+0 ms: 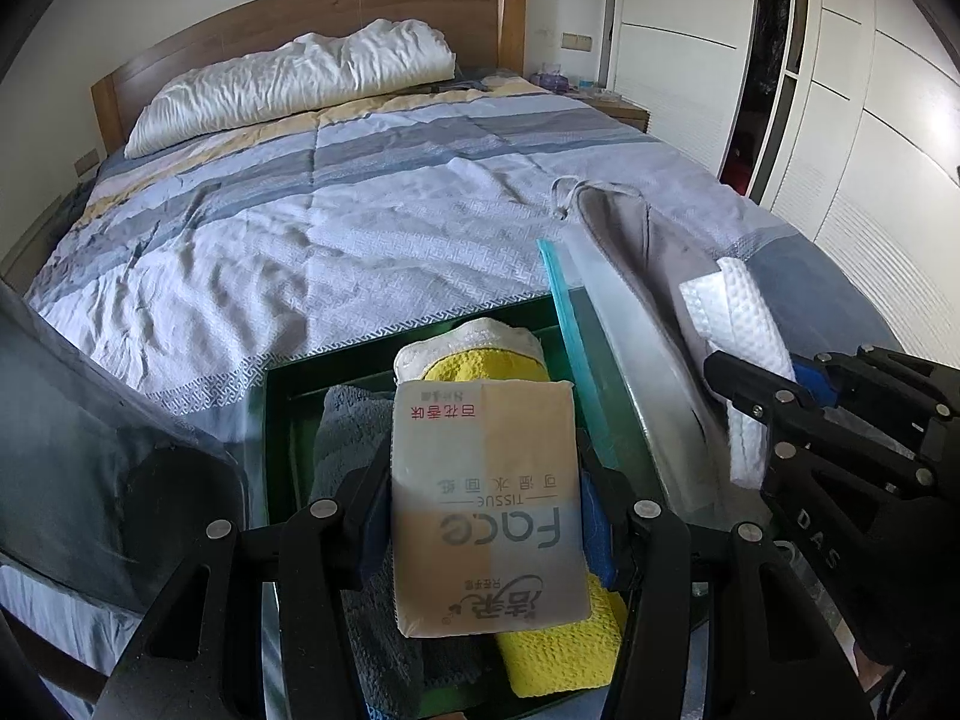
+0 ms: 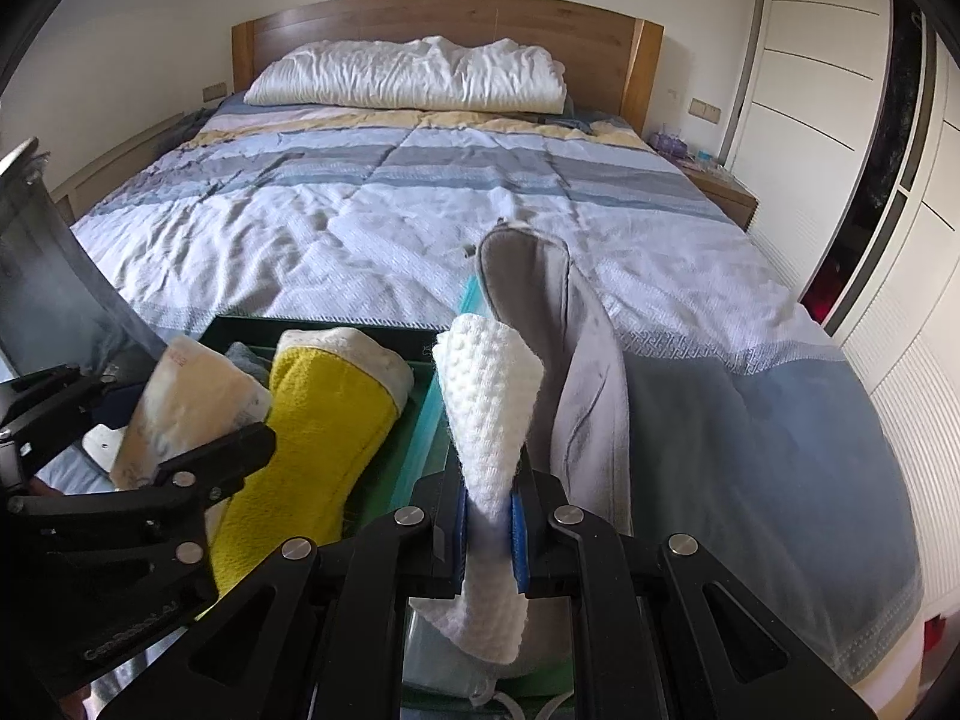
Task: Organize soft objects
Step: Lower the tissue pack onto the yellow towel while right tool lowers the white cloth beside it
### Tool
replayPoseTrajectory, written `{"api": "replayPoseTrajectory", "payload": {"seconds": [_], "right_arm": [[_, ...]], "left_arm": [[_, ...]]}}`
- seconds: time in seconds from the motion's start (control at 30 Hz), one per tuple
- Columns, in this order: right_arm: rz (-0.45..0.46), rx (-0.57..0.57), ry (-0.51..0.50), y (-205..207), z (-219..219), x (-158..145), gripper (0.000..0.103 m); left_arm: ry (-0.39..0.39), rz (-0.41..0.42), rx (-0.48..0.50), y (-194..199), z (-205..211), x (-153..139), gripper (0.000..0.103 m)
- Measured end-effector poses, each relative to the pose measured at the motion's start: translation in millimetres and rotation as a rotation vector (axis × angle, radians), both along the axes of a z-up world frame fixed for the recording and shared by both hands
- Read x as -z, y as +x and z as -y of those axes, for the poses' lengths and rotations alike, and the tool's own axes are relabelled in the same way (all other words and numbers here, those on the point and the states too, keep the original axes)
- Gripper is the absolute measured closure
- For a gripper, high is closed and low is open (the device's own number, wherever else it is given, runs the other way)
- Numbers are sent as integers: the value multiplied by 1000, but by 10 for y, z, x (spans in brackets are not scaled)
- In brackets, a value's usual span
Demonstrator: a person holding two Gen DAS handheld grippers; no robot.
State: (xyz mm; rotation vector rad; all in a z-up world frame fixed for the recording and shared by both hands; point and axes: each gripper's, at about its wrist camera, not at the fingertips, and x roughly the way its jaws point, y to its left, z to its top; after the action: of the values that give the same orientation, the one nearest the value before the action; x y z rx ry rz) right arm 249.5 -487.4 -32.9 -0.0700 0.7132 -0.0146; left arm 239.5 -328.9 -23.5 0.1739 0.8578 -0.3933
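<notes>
My left gripper (image 1: 486, 516) is shut on a pack of face tissues (image 1: 486, 504), held above a dark green box (image 1: 282, 396). A yellow and white towel (image 1: 474, 360) and a grey cloth (image 1: 342, 426) lie in the box. My right gripper (image 2: 487, 516) is shut on a folded white dimpled cloth (image 2: 486, 408), held just right of the box. In the left wrist view the right gripper (image 1: 774, 396) and white cloth (image 1: 744, 312) show at the right. In the right wrist view the left gripper (image 2: 198, 450) holds the tissue pack (image 2: 192, 402) beside the yellow towel (image 2: 324, 432).
A clear zip bag with a teal edge (image 1: 606, 324) and a grey fabric pouch (image 2: 576, 372) stand against the box's right side. Beyond lies a bed with a striped quilt (image 2: 384, 216) and a white pillow (image 2: 414, 75). White wardrobe doors (image 2: 804, 120) stand at the right.
</notes>
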Motion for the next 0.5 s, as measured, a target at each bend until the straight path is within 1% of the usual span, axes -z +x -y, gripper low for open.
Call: {"api": "replayPoseTrajectory", "payload": {"seconds": [0.5], "right_arm": [[-45,5,-5,223,5,182,91]], "left_arm": [[7,-18,-9,32,-15,75,57]]}}
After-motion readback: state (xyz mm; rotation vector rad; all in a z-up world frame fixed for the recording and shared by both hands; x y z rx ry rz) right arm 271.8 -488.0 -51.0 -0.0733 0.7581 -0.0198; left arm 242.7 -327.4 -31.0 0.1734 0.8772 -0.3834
